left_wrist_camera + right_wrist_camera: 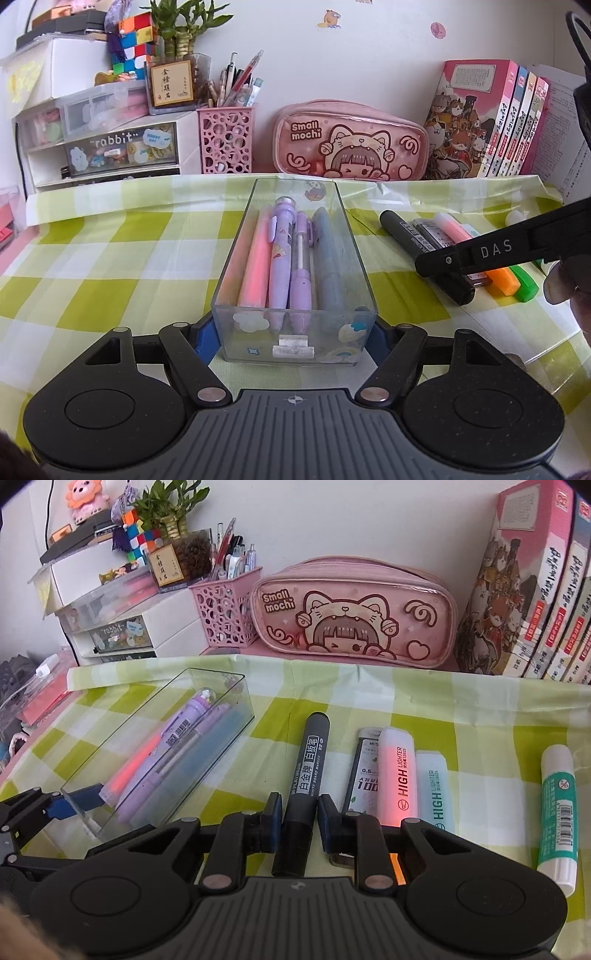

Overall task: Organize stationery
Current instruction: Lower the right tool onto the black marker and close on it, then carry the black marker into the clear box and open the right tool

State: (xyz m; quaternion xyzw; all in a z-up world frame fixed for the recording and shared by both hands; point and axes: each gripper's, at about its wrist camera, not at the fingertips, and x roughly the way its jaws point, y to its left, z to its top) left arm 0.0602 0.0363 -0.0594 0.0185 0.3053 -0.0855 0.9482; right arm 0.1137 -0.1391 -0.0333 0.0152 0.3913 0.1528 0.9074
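A clear plastic tray (236,236) holds several pens: a pink one (255,269), two purple ones and a blue one. My left gripper (293,334) is shut on the tray's near end, one blue pad on each side. The tray also shows in the right wrist view (236,690). A black whiteboard marker (309,760) lies on the green checked cloth. My right gripper (299,821) straddles its near end, with small gaps between the blue pads and the marker. The marker also shows in the left wrist view (404,232), partly under the right gripper.
Beside the marker lie a lead refill box (364,768), a pink highlighter (399,771), a pale blue highlighter (436,790) and a glue stick (557,805). A pink pencil case (354,616), a pink pen cup (229,613), drawers (122,147) and books (524,590) line the back.
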